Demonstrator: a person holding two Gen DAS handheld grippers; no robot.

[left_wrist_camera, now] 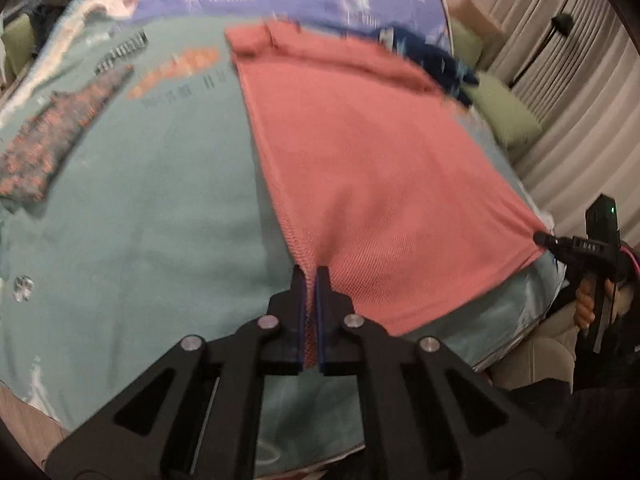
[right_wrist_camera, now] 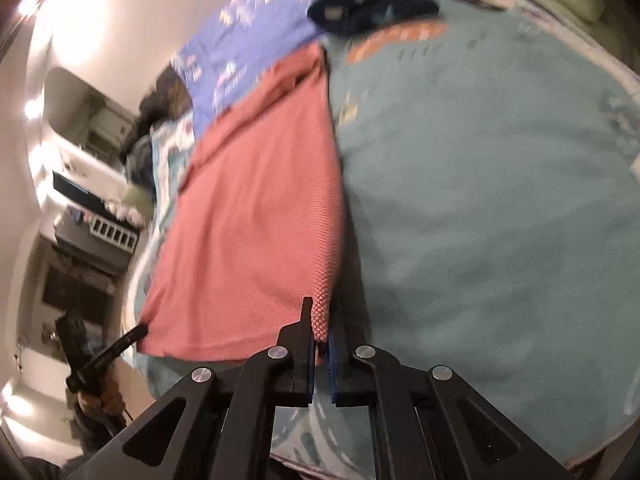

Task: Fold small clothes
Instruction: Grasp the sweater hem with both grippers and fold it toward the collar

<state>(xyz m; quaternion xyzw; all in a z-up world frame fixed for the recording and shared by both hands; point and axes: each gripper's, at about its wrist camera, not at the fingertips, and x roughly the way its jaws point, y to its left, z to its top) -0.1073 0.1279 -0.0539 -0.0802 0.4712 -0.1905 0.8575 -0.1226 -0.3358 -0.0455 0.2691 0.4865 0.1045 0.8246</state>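
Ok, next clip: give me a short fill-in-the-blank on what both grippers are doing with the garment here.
1. The left gripper is shut on a corner of the ____ coloured shirt.
2. The right gripper is ____ on another corner of that shirt.
3. The shirt lies on a ____ coloured blanket.
4. Beyond the shirt sits a dark ____ garment.

Missing words: salmon-pink; shut; teal; blue

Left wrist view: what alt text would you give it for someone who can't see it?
A black left gripper pinches one near corner of a pink mesh shirt lying on a teal bedspread; at right, the right gripper holds the other near corner.
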